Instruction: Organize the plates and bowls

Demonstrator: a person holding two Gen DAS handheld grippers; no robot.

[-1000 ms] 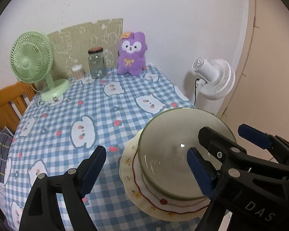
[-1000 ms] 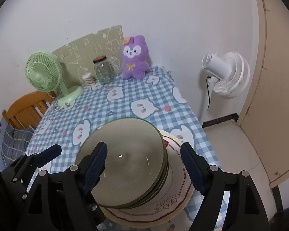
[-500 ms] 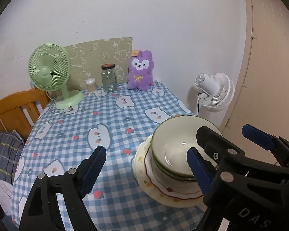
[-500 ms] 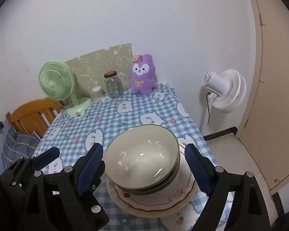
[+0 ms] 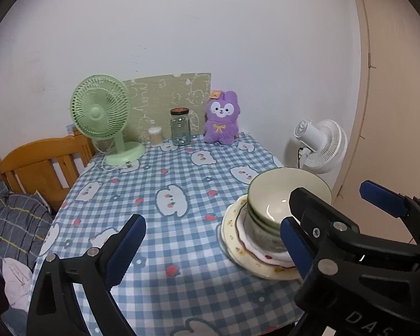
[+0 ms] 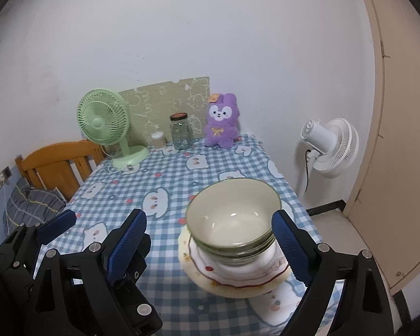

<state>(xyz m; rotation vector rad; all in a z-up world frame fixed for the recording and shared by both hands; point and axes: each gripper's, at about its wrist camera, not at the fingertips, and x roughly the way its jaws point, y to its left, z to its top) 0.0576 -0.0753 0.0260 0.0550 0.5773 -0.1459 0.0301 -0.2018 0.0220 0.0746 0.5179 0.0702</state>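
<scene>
bowls (image 6: 233,218): nested on plates (image 6: 232,273), between right claw (image 6: 210,240) pads
claws: both spread, jaws just opening, holding nothing
step: stacking looks finished
next: pull clear

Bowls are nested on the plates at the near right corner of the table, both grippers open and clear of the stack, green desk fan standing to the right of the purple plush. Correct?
One thing is off: the green desk fan stands to the left of the purple plush, not the right; the right wrist view shows it. The bowls do sit nested on the plates, and the left gripper and right gripper are open and clear.
</scene>
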